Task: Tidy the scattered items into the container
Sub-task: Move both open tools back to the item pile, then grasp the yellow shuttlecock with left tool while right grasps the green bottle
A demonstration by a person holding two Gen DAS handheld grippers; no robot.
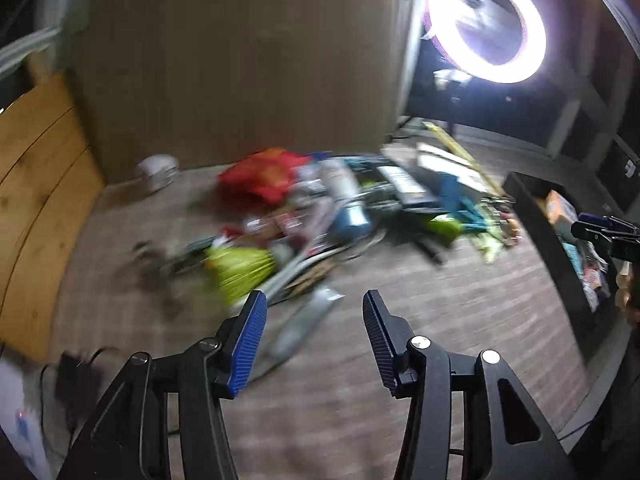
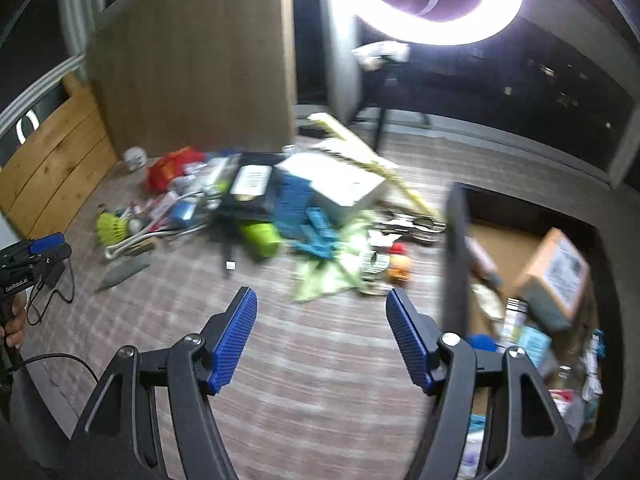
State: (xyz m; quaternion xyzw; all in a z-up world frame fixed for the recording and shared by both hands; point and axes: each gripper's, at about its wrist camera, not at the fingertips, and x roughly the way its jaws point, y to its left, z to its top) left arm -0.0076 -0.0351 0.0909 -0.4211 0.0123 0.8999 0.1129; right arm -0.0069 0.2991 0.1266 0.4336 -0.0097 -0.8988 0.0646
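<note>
Dark-walled container (image 2: 456,248) part-filled w/ misc items; left gripper (image 1: 314,300) & right gripper (image 2: 322,296) spread wide, empty.

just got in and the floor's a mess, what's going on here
A person is tidying with a handheld two-finger gripper in each hand. At this moment both the left gripper and the right gripper are open and empty, held above the striped carpet. A scattered pile, including a red bag, a white box and a lime green shuttlecock, lies ahead near the wall. The dark open container on the right already holds an orange cardboard box and other small items.
</note>
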